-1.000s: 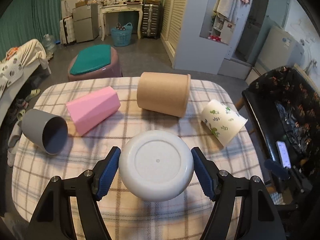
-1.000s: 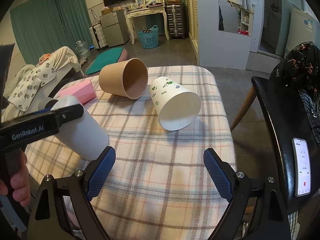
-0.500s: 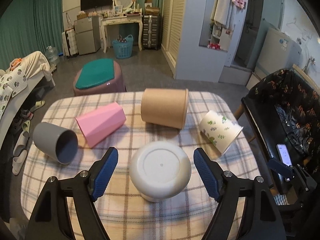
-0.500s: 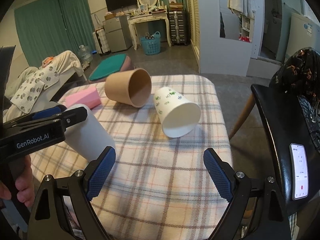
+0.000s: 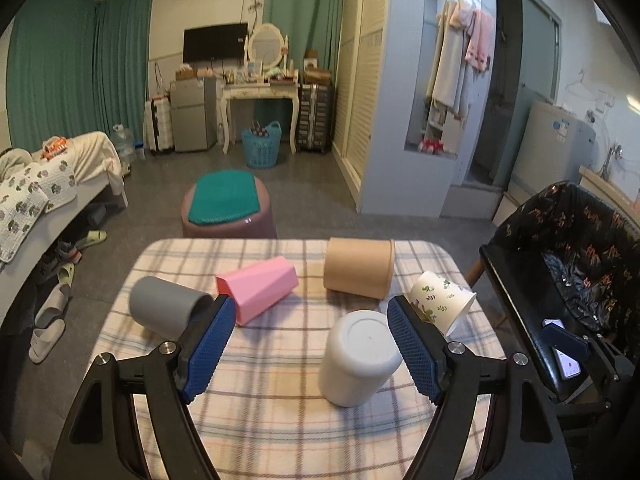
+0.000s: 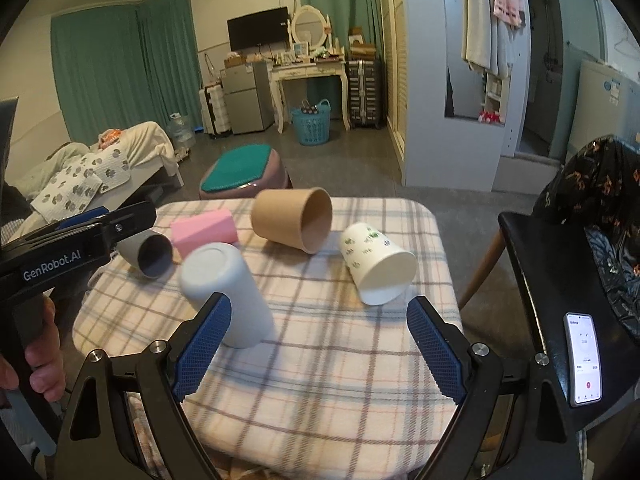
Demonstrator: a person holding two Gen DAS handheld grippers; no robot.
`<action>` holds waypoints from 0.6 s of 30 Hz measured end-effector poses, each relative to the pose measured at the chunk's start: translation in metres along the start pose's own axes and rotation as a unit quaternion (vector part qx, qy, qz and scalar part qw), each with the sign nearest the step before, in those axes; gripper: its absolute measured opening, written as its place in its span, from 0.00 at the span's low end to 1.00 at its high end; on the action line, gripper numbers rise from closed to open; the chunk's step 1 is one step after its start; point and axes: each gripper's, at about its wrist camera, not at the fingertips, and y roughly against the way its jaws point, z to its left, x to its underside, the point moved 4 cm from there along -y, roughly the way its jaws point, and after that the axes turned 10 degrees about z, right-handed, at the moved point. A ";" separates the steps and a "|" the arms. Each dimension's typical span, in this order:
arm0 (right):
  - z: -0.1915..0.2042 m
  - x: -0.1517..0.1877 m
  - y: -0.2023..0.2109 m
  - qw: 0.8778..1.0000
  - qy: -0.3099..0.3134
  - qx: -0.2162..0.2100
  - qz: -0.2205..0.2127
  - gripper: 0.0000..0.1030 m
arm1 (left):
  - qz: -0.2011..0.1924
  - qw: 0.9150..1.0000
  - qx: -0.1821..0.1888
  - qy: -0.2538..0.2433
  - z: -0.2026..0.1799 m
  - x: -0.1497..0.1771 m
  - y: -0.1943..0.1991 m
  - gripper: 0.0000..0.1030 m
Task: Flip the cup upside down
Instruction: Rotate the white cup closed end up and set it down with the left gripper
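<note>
A white cup point(image 5: 360, 362) stands upside down on the plaid table point(image 5: 280, 412), its base facing up; it also shows in the right wrist view point(image 6: 224, 292). My left gripper point(image 5: 310, 350) is open and empty, pulled back and above the table, with the white cup just inside its right finger point(image 5: 412, 350). My right gripper point(image 6: 318, 346) is open and empty over the table's near right part. On their sides lie a grey cup point(image 5: 166, 306), a pink cup point(image 5: 260, 290), a brown paper cup point(image 5: 358, 274) and a leaf-print paper cup point(image 5: 442, 300).
A black chair point(image 6: 568, 280) with a phone point(image 6: 583, 358) on it stands right of the table. A purple stool point(image 5: 228, 210) with a green cushion stands beyond the far edge. A bed point(image 5: 44, 196) lies to the left.
My left gripper let go of the white cup and drew back and up; the cup now stands upside down on the table. The right gripper pulled back slightly.
</note>
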 end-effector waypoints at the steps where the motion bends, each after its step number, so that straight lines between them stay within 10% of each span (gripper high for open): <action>1: 0.004 0.000 0.004 1.000 0.002 0.002 -0.004 0.87 | -0.005 1.000 0.000 0.000 0.003 0.001 0.005 0.79; 18: 0.058 0.025 0.045 0.998 0.028 0.020 -0.059 0.87 | -0.084 0.996 -0.021 -0.033 0.025 0.054 0.051 0.92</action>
